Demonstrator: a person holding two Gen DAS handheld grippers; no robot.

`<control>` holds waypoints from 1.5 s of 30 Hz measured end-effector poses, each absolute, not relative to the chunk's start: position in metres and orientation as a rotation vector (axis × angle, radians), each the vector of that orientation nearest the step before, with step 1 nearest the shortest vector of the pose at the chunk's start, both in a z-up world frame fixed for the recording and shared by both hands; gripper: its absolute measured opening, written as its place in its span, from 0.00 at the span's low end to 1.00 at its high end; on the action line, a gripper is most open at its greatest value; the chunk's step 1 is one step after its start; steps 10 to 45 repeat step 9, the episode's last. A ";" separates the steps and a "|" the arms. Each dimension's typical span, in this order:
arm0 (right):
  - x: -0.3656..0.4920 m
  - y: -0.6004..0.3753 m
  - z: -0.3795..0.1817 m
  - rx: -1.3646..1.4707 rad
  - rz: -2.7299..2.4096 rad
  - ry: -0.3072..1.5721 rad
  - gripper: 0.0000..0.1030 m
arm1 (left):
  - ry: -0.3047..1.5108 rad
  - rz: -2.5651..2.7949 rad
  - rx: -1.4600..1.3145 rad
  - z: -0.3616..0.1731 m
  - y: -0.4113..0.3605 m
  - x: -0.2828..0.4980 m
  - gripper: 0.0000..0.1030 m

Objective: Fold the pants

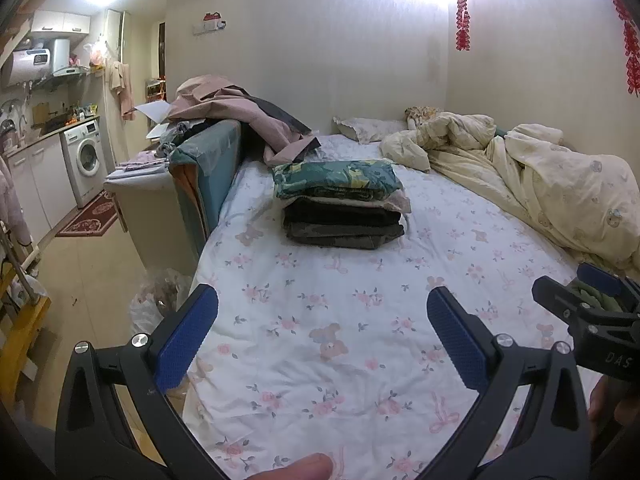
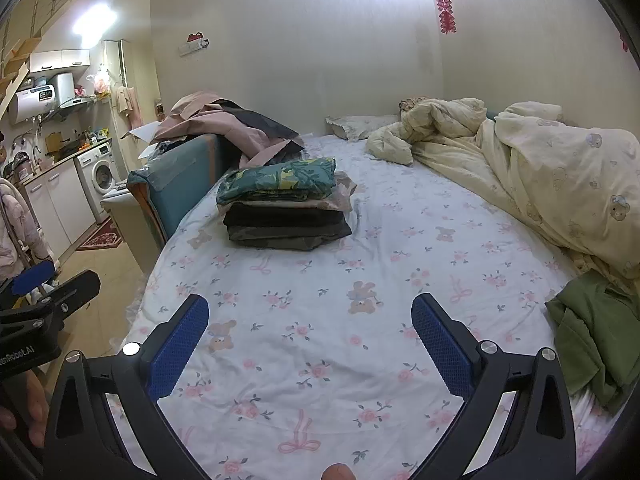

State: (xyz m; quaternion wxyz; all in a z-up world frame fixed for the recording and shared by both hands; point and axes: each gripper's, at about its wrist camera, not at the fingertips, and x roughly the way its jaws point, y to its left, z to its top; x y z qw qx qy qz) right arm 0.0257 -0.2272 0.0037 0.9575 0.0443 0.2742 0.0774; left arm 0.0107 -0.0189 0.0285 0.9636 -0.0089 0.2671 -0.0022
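Only right wrist view shows green pants [image 2: 592,336] beside bedsheet [image 2: 320,320].

A bed [image 2: 360,360] fills the middle and lower part of both views. A stack of folded clothes [image 2: 286,208] lies on it, left of centre. A rumpled quilt [image 2: 540,184] is heaped along the right side, with a pillow [image 2: 360,126] behind it at upper centre. Loose pants [image 2: 592,332] lie at the right edge, below the quilt. A washing machine [image 2: 100,174] stands at far left.
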 end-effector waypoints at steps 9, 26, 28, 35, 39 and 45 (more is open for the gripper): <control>0.026 -0.227 0.003 0.091 0.159 0.559 1.00 | 0.544 -0.019 -0.026 0.027 -0.018 0.010 1.00; 0.026 -0.227 0.003 0.091 0.159 0.559 1.00 | 0.544 -0.019 -0.026 0.027 -0.018 0.010 1.00; 0.026 -0.227 0.003 0.091 0.159 0.559 1.00 | 0.544 -0.019 -0.026 0.027 -0.018 0.010 1.00; 0.026 -0.227 0.003 0.091 0.159 0.559 1.00 | 0.544 -0.019 -0.026 0.027 -0.018 0.010 1.00; 0.026 -0.227 0.003 0.091 0.159 0.559 1.00 | 0.544 -0.019 -0.026 0.027 -0.018 0.010 1.00; 0.026 -0.227 0.003 0.091 0.159 0.559 1.00 | 0.544 -0.019 -0.026 0.027 -0.018 0.010 1.00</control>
